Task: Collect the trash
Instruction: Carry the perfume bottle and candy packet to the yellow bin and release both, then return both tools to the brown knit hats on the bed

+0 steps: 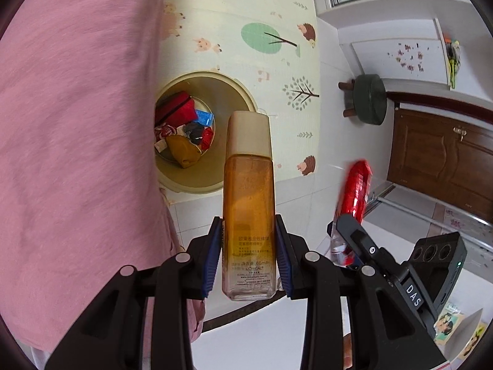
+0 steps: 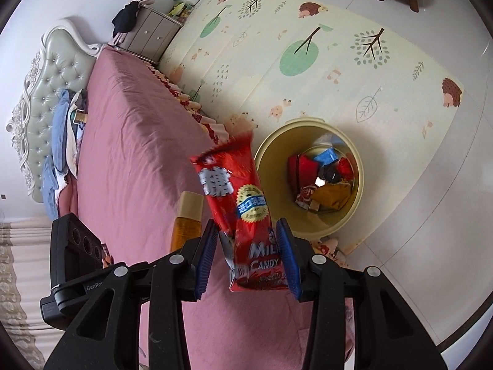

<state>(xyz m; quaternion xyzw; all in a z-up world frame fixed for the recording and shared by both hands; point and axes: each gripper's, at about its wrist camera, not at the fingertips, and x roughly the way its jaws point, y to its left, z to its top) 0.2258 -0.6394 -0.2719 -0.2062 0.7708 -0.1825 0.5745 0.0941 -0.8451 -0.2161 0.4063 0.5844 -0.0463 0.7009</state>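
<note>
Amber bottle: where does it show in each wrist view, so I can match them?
Left wrist: bottle centre frame, upright, clamped in the left gripper.
Right wrist: bottle lower left of centre, beside the candy bag.
Shared landmark: the bin on the mat.

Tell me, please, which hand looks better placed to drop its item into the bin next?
Probably the right gripper: its red candy bag hangs beside the yellow bin. The left gripper, clamping the amber bottle, sits closer to the bed.

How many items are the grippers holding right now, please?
2: an amber bottle in the left gripper, and a red candy bag in the right gripper, both held above the bed near the bin.
</note>
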